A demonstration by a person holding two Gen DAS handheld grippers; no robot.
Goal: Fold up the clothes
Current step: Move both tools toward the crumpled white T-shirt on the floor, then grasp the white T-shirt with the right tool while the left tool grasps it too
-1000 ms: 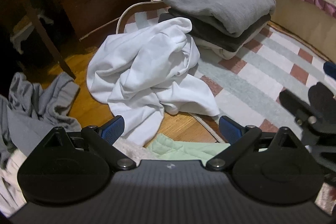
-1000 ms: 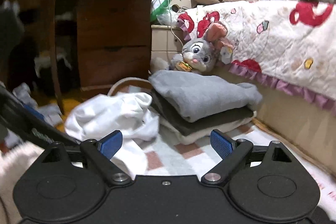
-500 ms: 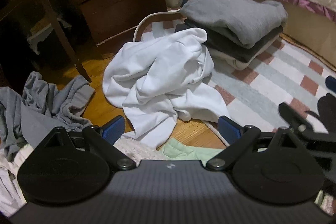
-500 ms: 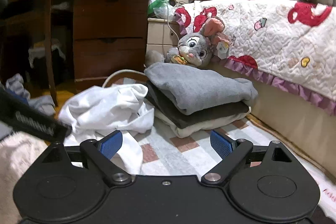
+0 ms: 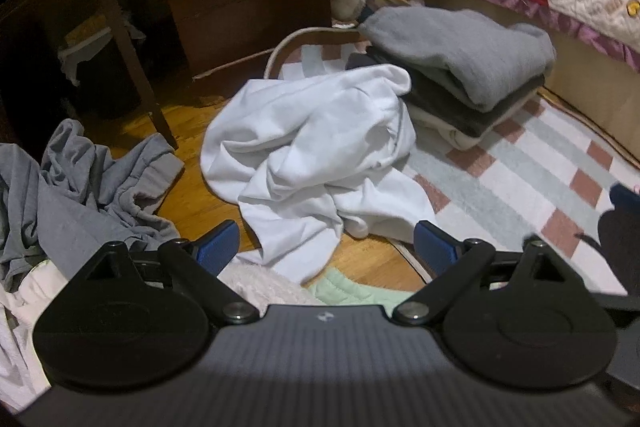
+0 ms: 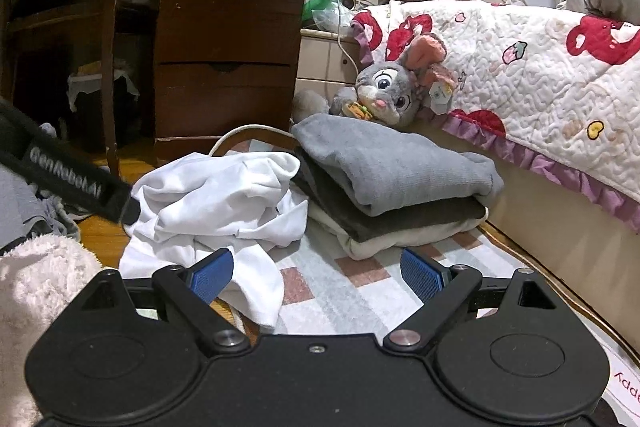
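A crumpled white garment (image 5: 316,147) lies half on the wood floor, half on the checked rug (image 5: 520,163); it also shows in the right wrist view (image 6: 216,203). Behind it stands a stack of folded clothes (image 5: 464,67) with a grey one on top, also in the right wrist view (image 6: 392,183). My left gripper (image 5: 326,247) is open and empty, just in front of the white garment. My right gripper (image 6: 316,271) is open and empty, above the rug between the garment and the stack.
A crumpled grey garment (image 5: 80,187) lies at left, with a fluffy white item (image 6: 36,275) and a pale green cloth (image 5: 352,291) close by. A plush rabbit (image 6: 392,91), a bed with a quilt (image 6: 540,55), a dark wooden dresser (image 6: 224,43) and a chair leg (image 5: 124,39) surround the spot.
Both grippers have drawn back and tilted up a little, so the garment and stack sit lower and farther in view. Neither has taken hold of anything.
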